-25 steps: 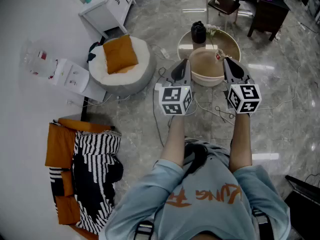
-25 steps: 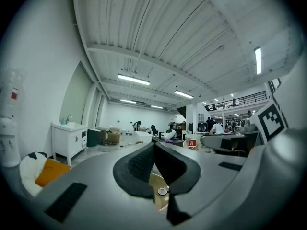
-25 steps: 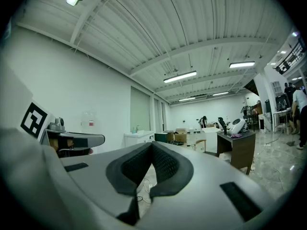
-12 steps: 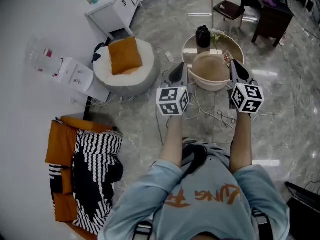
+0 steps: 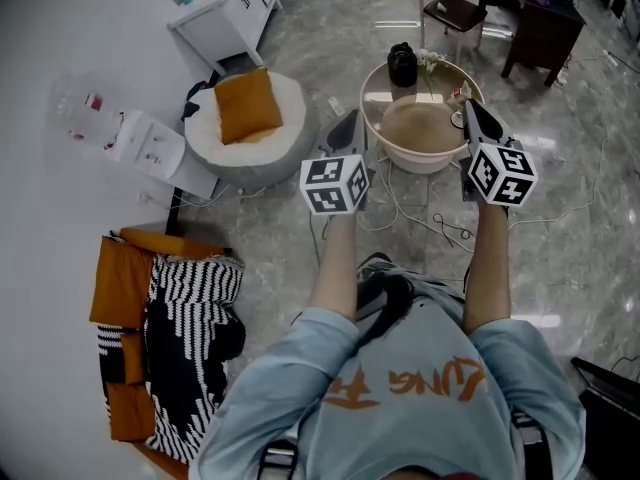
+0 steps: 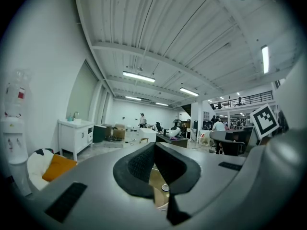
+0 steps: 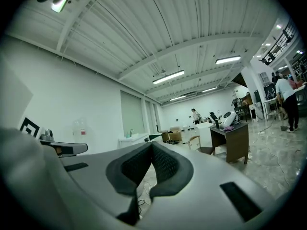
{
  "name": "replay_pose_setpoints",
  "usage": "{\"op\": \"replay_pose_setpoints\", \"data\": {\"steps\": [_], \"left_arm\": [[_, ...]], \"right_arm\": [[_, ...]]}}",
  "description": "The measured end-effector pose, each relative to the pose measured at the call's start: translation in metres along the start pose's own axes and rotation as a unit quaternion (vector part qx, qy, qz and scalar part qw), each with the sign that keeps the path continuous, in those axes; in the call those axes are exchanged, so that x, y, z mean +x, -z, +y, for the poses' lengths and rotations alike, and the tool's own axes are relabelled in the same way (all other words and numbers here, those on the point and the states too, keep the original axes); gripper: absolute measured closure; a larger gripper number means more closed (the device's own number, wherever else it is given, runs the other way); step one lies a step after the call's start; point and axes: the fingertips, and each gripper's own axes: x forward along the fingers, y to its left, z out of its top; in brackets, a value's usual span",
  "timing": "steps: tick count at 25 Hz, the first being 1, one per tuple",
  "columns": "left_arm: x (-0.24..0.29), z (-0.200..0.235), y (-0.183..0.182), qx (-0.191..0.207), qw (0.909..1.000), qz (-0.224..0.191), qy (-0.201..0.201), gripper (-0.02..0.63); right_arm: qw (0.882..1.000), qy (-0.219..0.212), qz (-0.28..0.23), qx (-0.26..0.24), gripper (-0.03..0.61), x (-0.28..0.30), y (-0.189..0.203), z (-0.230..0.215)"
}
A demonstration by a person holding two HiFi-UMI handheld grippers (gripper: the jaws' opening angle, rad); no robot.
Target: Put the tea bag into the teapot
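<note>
Both arms held forward, side by side. The left claw (image 5: 346, 128) and right claw (image 5: 471, 116) each closed, empty. Claws stand wider apart than a second ago.

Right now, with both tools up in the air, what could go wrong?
1. Loose cables lie on the floor in front of the table; a foot could catch them.
2. The teapot stands close to flowers and a bowl; a reach might knock one.
3. The left gripper and right gripper have their fingers shut on nothing; they must open before any grasp.
</note>
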Motion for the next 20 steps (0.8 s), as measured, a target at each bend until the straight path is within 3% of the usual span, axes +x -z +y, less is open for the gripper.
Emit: {"op": "replay_pose_setpoints", "data": {"steps": [12, 20], "left_arm": [[0.025, 0.012, -0.017, -0.007, 0.9998, -0.016, -0.005, 0.589], [0.082, 0.018, -0.017, 0.009, 0.9995, -0.016, 0.026, 0.589]], "right_arm": [[0.999, -0.027, 0.010, -0.016, 0.566, 0.025, -0.003, 0.001], [1.000, -0.021, 0.003, -0.021, 0.566, 0.069, -0.002, -0.020]]}}
